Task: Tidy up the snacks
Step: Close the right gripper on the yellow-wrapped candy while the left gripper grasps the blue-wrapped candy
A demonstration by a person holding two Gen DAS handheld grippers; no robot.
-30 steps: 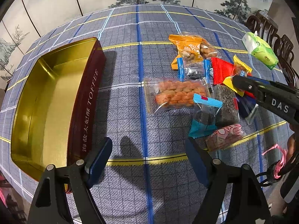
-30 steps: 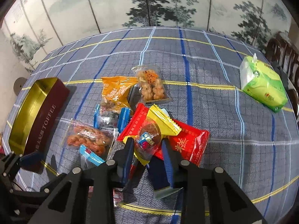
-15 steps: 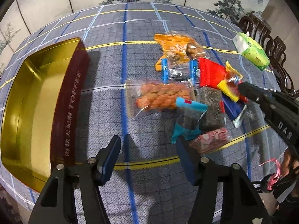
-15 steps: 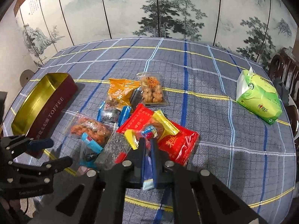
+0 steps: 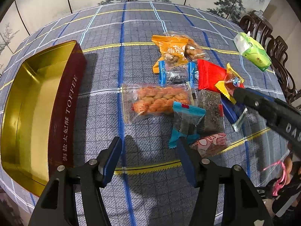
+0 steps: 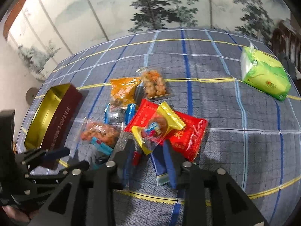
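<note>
An open gold-lined toffee tin [image 5: 35,101] [image 6: 50,118] lies on the left of the table. A pile of snack packets lies in the middle: an orange packet [image 5: 172,50], a clear bag of peanuts [image 5: 156,99], a red packet [image 6: 188,135], a yellow-edged packet [image 6: 158,128], a dark blue packet [image 6: 160,167]. My left gripper [image 5: 149,159] is open and empty, low over the cloth before the pile. My right gripper [image 6: 148,150] is open, its fingers on either side of the near end of the yellow-edged packet and over the dark blue packet.
A green tissue pack [image 6: 265,75] [image 5: 252,51] lies at the far right of the checked tablecloth [image 6: 244,150]. Dark wooden chairs [image 5: 270,37] stand beyond the right edge. A painted folding screen [image 6: 150,5] stands behind the table.
My right gripper was shut on the dark blue packet half a second ago; now it is open and the packet lies on the cloth. My left gripper moved slightly towards the pile.
</note>
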